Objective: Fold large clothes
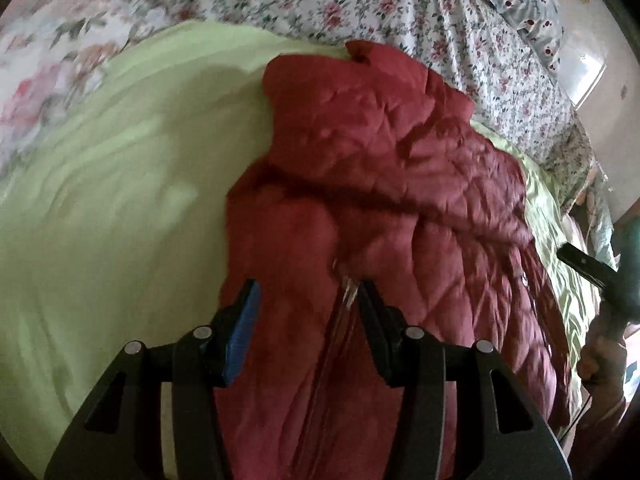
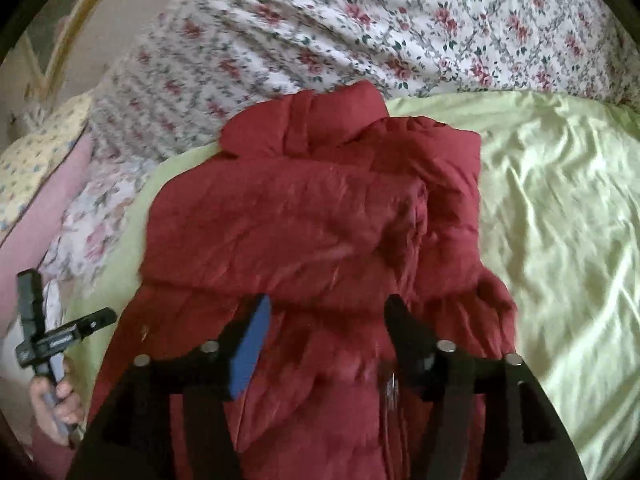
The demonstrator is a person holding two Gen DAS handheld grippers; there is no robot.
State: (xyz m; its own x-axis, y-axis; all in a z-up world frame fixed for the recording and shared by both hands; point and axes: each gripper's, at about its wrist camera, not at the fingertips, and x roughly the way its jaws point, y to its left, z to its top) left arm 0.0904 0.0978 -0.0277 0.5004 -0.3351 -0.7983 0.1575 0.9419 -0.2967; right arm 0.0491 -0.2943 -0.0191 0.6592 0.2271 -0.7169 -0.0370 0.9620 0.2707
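Note:
A dark red quilted puffer jacket [image 1: 380, 184] lies on a light green sheet [image 1: 112, 208], collar at the far end, sleeves folded across the body. Its zipper runs down the near part. It also shows in the right wrist view [image 2: 304, 220]. My left gripper [image 1: 308, 292] is open and hovers over the jacket's lower part, holding nothing. My right gripper [image 2: 326, 312] is open over the jacket's lower front, holding nothing. The left gripper shows at the left edge of the right wrist view [image 2: 44, 332], held by a hand.
A floral quilt [image 2: 360, 32] is bunched behind the jacket at the bed's far side. The green sheet [image 2: 560, 208] stretches right of the jacket. A pink and patterned pillow [image 2: 36, 184] lies at the left. The other hand and tool [image 1: 600, 280] show at the right edge.

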